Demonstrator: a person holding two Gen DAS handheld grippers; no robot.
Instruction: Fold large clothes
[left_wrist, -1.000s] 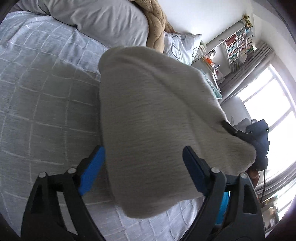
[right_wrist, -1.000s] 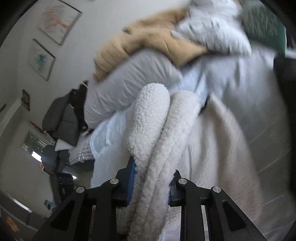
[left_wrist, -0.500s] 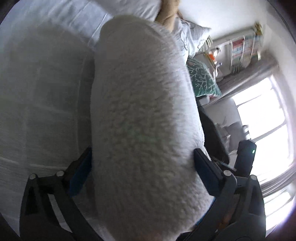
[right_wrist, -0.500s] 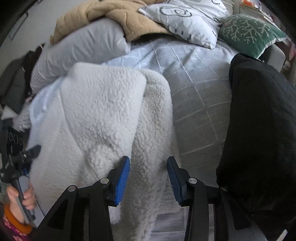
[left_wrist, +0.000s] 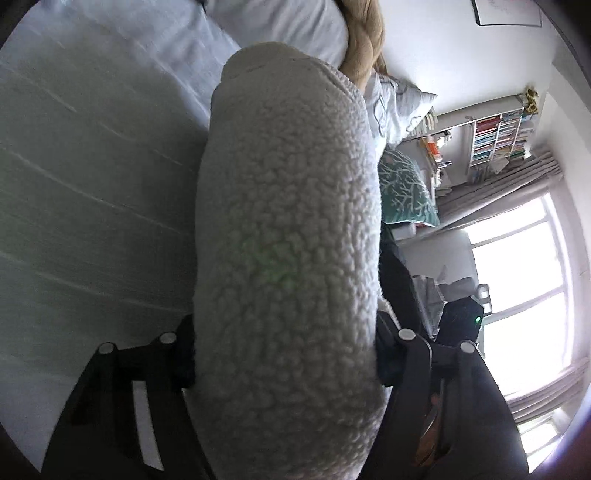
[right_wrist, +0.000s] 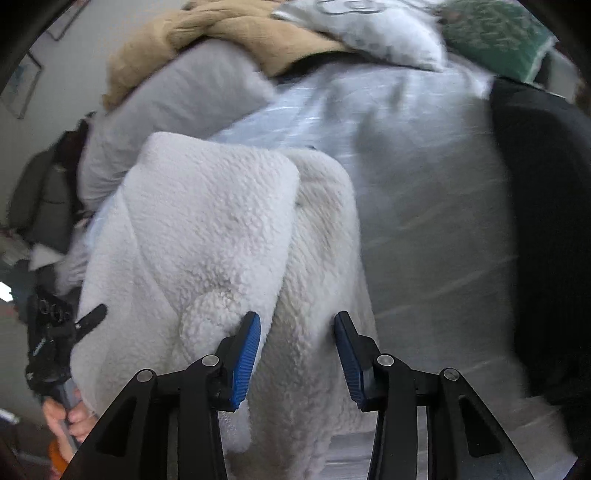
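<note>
A thick cream fleece garment (right_wrist: 221, 236) lies folded on the grey checked bed (right_wrist: 424, 221). In the left wrist view the fleece (left_wrist: 288, 240) fills the gap of my left gripper (left_wrist: 284, 347); its jaws stand wide on either side of the folded bundle and its pads are hidden by the fabric. My right gripper (right_wrist: 297, 350) is open, blue pads apart over the near edge of the fleece, gripping nothing. The left gripper and the hand holding it show at the left edge of the right wrist view (right_wrist: 55, 343).
A black garment (right_wrist: 546, 221) lies on the bed to the right. Grey pillow (right_wrist: 166, 110), tan blanket (right_wrist: 229, 33), patterned pillow (right_wrist: 362, 33) and green cushion (right_wrist: 491, 37) are piled at the bed's far end. A bookshelf (left_wrist: 498, 136) and window (left_wrist: 524, 295) stand beyond.
My right gripper let go of the fleece and opened wider. The fleece bundle came between my left gripper's jaws, which have closed in somewhat around it.
</note>
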